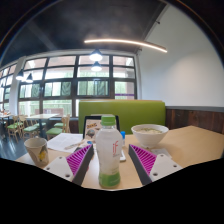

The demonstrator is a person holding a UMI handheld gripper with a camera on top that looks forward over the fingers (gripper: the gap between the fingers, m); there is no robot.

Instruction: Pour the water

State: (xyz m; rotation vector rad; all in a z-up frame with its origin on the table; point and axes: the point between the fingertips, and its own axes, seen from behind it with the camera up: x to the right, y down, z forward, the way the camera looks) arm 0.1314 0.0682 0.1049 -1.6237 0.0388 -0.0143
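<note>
A clear plastic water bottle [108,155] with a green cap and a green-and-white label stands upright on the light wooden table [190,148]. It stands between the fingers of my gripper [110,152], with a small gap at each side. The gripper is open. The purple pads [80,160] face the bottle from left and right. A paper cup [37,150] stands on the table to the left, beyond the left finger. A white bowl [150,133] sits beyond the right finger.
A white napkin or paper [64,142] lies between the cup and the bottle. A small upright card [101,126] stands behind the bottle. A green booth seat [125,112] backs the table, with windows and other tables [35,120] to the left.
</note>
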